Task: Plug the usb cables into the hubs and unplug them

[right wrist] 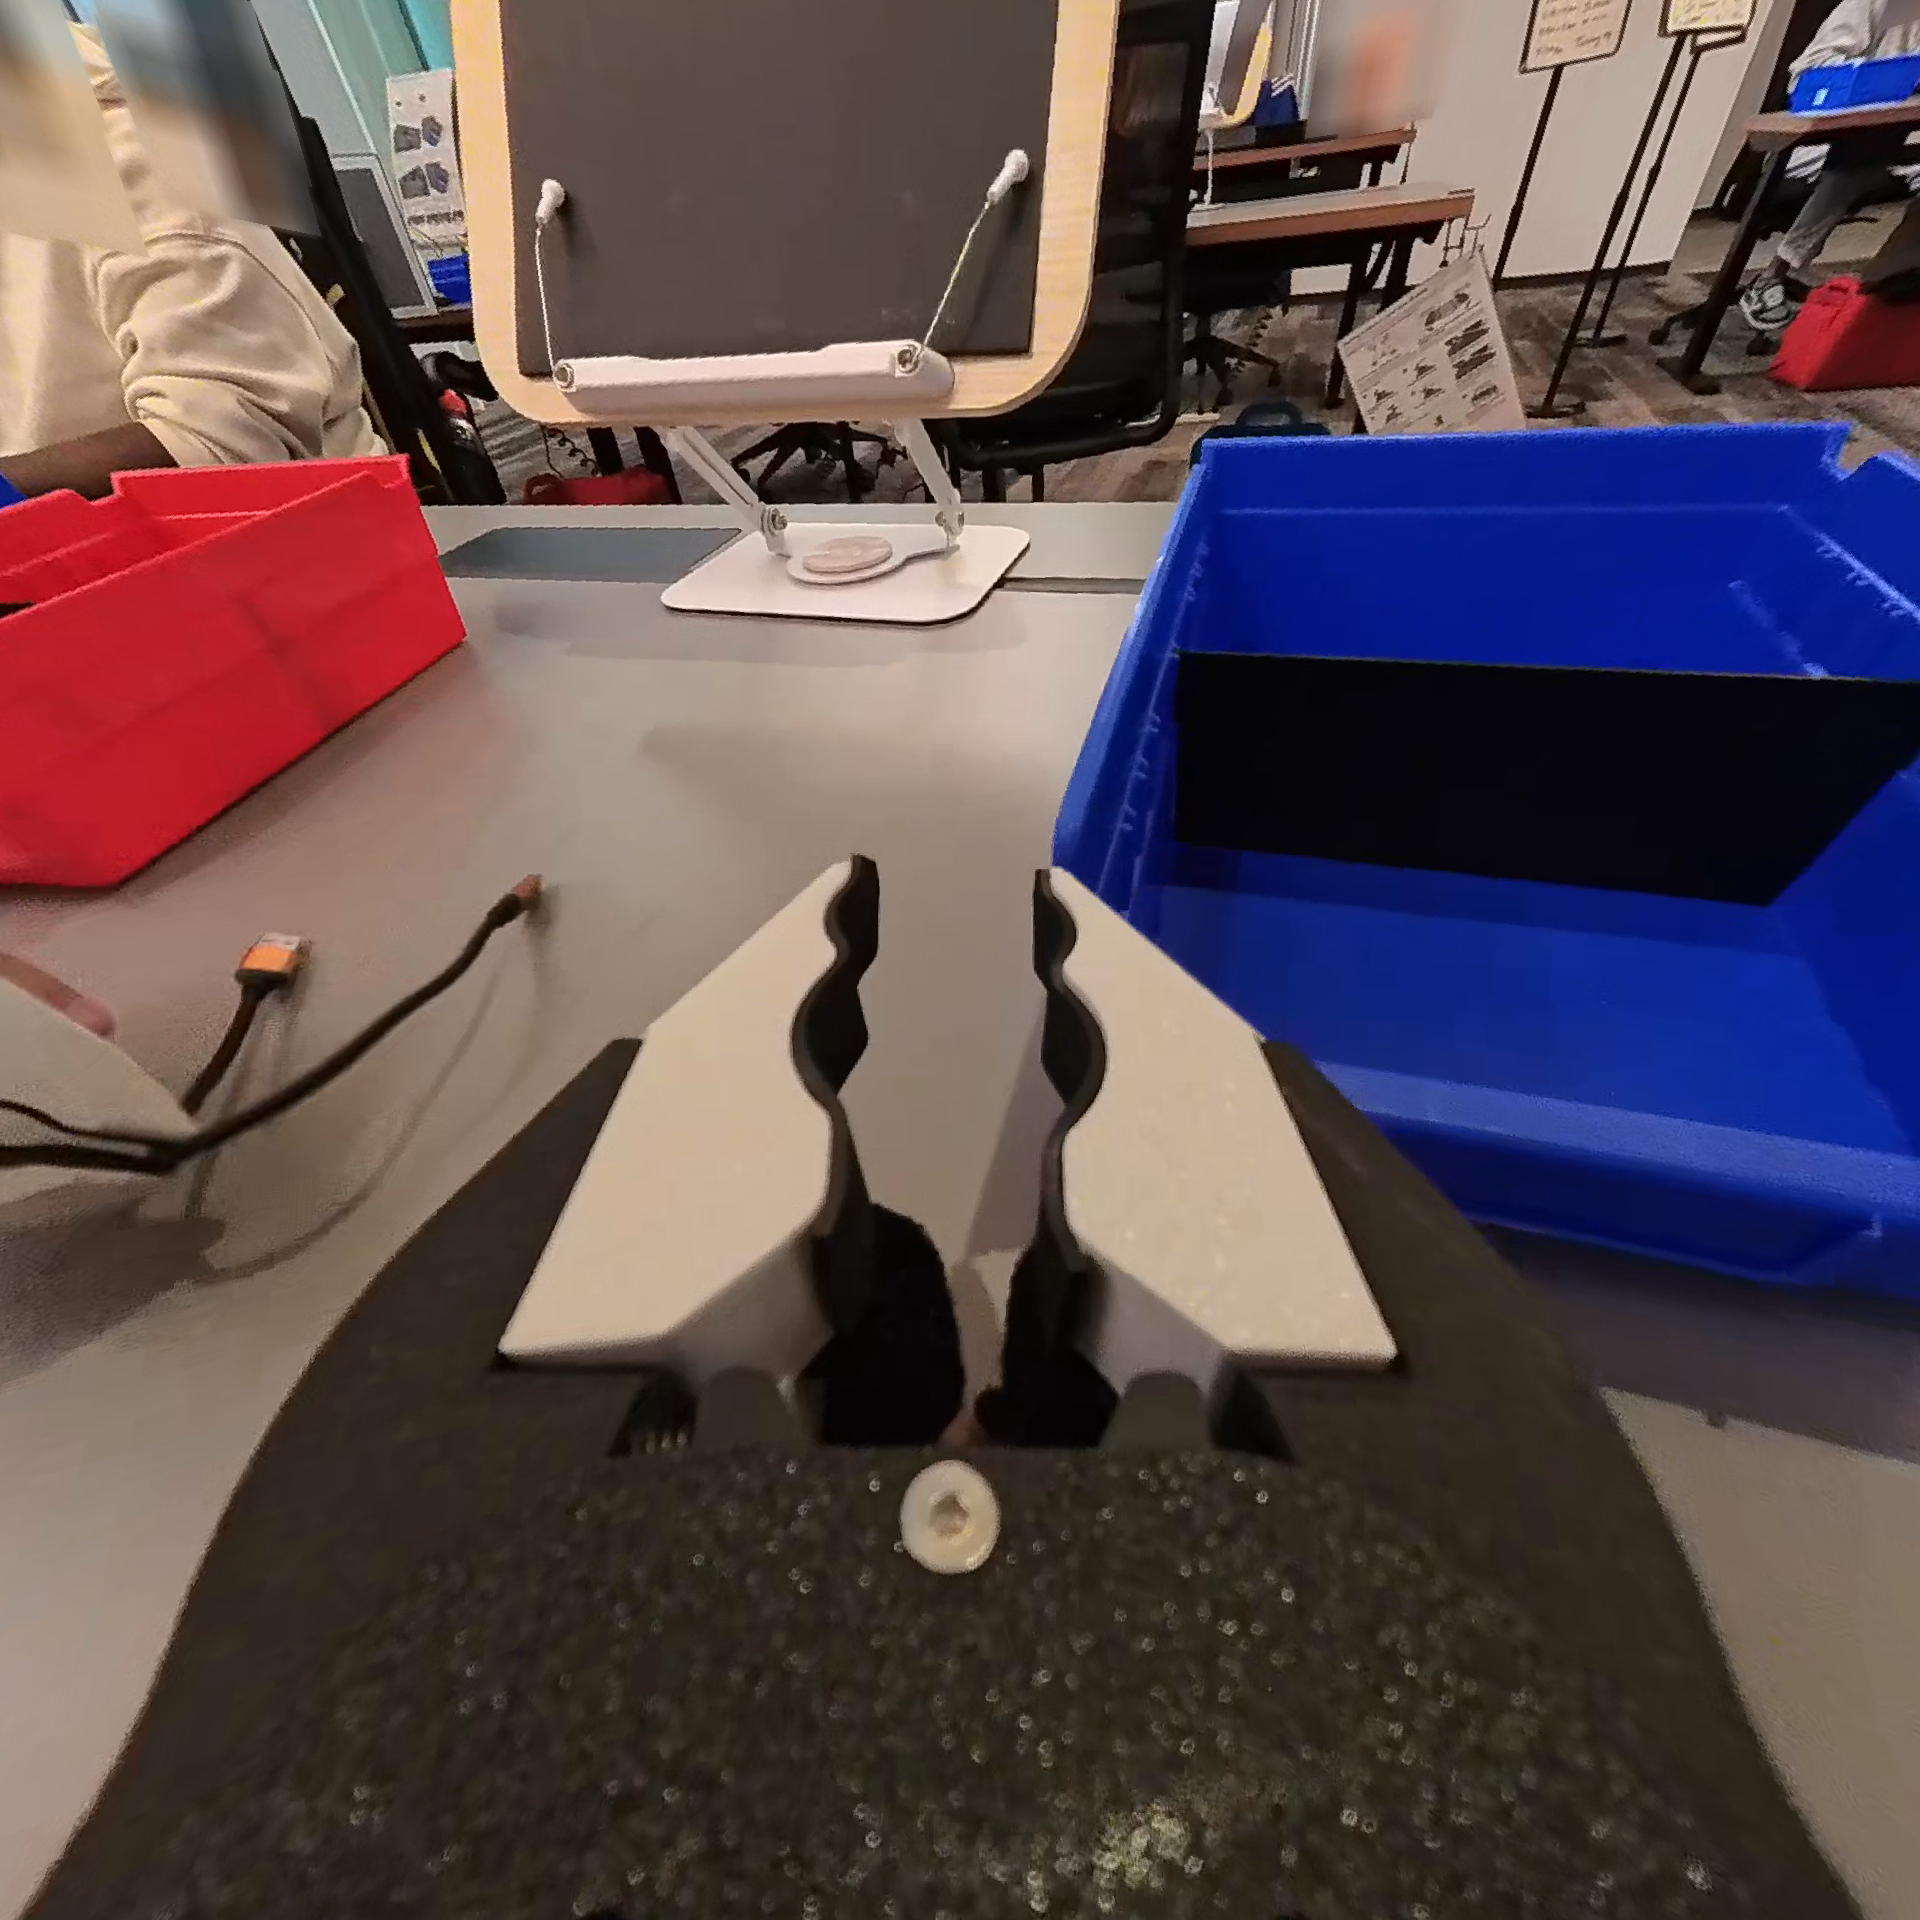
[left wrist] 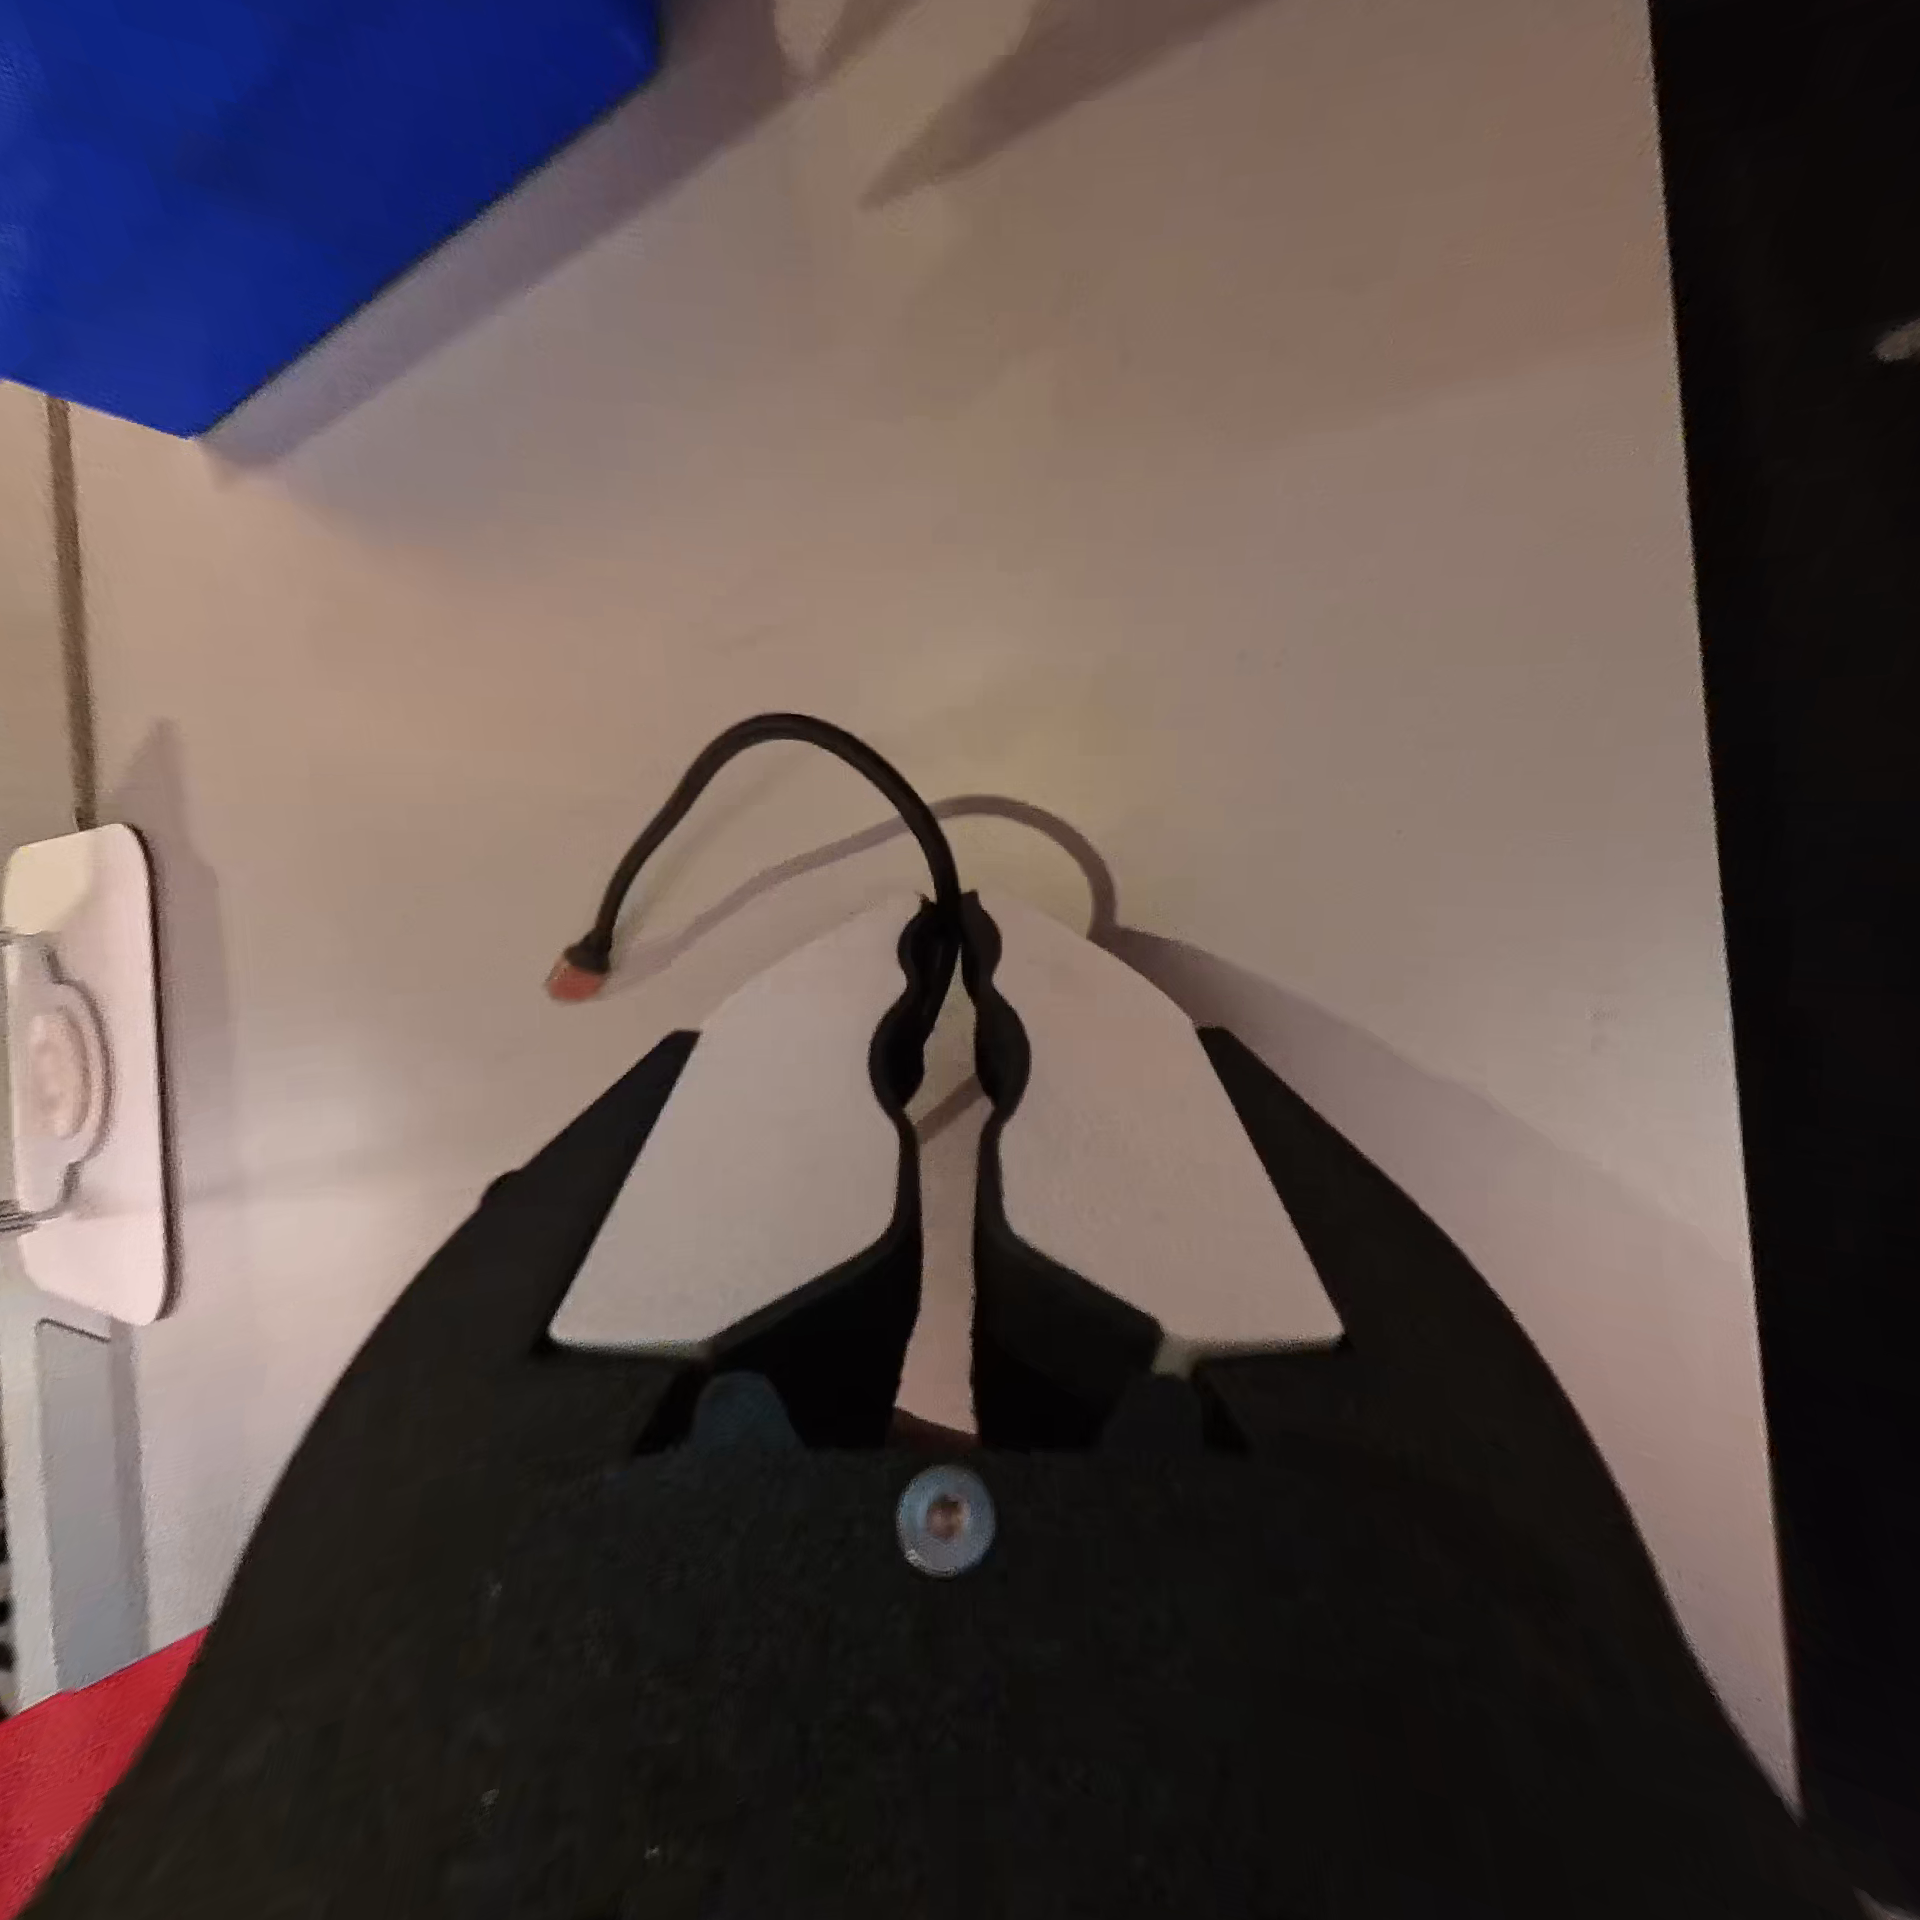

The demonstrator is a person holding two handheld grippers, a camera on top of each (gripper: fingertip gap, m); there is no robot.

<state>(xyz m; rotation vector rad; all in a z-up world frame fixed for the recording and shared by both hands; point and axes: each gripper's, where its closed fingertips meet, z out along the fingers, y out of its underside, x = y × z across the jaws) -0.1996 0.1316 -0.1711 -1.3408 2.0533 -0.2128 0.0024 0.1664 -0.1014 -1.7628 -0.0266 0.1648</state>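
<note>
While my left gripper [left wrist: 943,914] pinches black cable [left wrist: 790,732], plug end [left wrist: 577,977] at nine o'clock, right gripper [right wrist: 954,883] fingers apart, blue bin [right wrist: 1507,1174] at three.

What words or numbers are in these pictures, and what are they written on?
White leaning sheet on the floor: print too small to read.
Signs on stands at the back: handwriting too small to read.
Picture sheet behind the red bin: too blurred to read.
Left wrist view: no writing at all.
</note>
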